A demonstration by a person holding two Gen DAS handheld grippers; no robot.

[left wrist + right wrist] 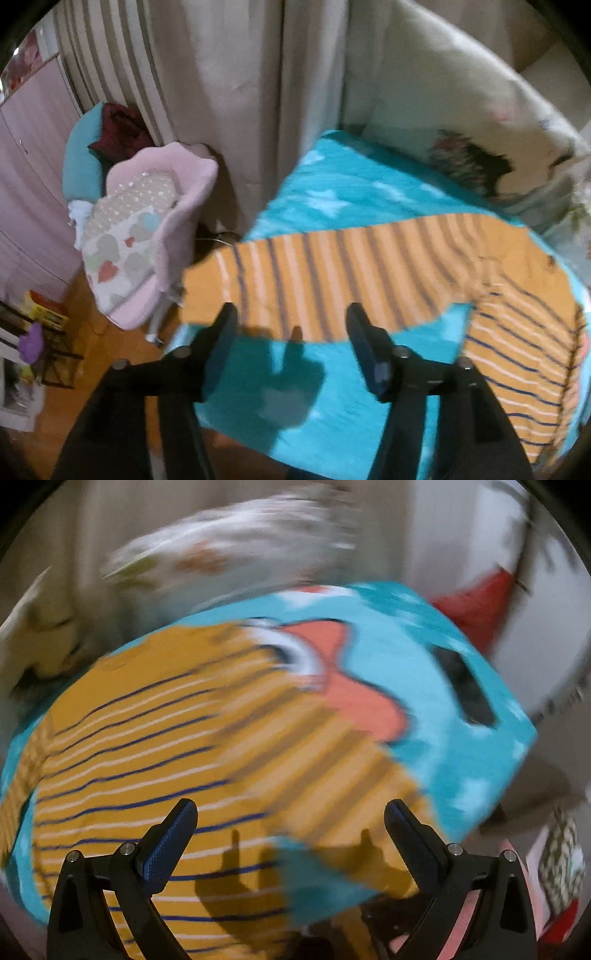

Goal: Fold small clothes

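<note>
The orange striped cotton shirt (369, 273) lay spread on the teal star-patterned blanket (332, 199). We held our left gripper (291, 325) and right gripper (291, 823) wide apart, both gripping nothing.

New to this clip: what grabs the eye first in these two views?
The orange striped shirt dominates, spread on the teal star blanket with one sleeve stretched toward the bed's edge. Both the left hand-held gripper and right hand-held gripper hover open above it, holding nothing. Left of the bed stands a pink chair with a heart-print cushion.
</note>
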